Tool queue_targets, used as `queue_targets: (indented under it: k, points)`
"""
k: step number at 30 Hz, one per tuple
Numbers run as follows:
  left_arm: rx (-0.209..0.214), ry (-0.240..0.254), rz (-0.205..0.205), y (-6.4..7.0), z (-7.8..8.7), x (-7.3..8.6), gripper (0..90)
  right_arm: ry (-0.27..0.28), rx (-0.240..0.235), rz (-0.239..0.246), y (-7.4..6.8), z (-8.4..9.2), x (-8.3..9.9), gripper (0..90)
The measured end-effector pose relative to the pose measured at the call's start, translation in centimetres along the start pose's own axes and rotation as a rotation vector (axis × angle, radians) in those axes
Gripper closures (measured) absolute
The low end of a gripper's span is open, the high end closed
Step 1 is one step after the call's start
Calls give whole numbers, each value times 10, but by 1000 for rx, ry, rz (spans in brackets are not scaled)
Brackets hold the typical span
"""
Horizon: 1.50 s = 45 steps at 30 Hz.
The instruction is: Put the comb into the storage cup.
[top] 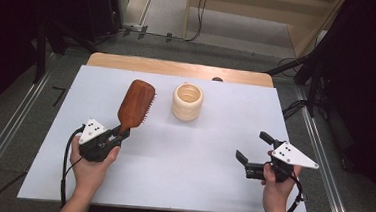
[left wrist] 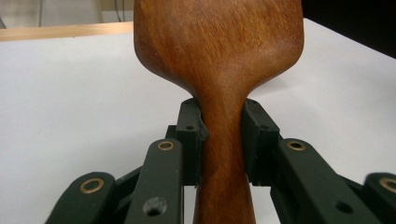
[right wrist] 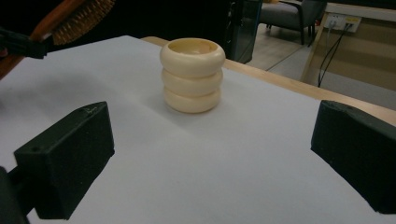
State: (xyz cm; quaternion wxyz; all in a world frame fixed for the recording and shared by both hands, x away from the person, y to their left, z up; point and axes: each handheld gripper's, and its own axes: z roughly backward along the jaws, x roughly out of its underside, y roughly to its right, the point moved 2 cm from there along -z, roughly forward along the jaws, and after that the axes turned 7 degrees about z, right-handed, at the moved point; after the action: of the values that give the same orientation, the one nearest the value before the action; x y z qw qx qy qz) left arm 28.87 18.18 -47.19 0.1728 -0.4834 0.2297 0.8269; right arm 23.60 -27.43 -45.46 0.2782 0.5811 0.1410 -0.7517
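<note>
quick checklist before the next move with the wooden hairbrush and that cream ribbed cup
1. Grip on the brush: left gripper shut on the handle of the reddish-brown wooden hairbrush, pads on both sides of the neck. ok
2. Brush clear of the table: cannot tell.
3. Cream ribbed ring-shaped cup upright, mouth open: ok
4. Cup contents: cannot tell, its bottom is hidden.
5. Right gripper open, holding nothing, pointing at the cup: ok
6. Space between brush head and cup on the white table: they stand apart, nothing between. ok
</note>
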Motion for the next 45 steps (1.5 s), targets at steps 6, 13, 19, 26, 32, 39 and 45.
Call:
queue_targets:
  k: [6,13,19,26,32,39,45]
  points:
    - [2,12,-10,5,0,-1,724,7,-16,28,-12,-15,-21,0]
    - [20,13,-15,8,2,-2,724,19,-43,28,-26,-32,-36,0]
    - [30,27,-21,14,2,-2,724,33,-83,17,-37,-46,-48,0]
    - [51,42,-36,25,3,-2,724,17,-137,10,-51,-56,-50,0]
    - [74,53,-52,37,1,1,724,10,-179,-26,-58,-62,-50,0]
    - [114,72,-59,47,1,3,724,14,-229,-57,-72,-70,-55,0]
    - [136,81,-63,55,1,5,724,20,-264,-58,-84,-74,-59,0]
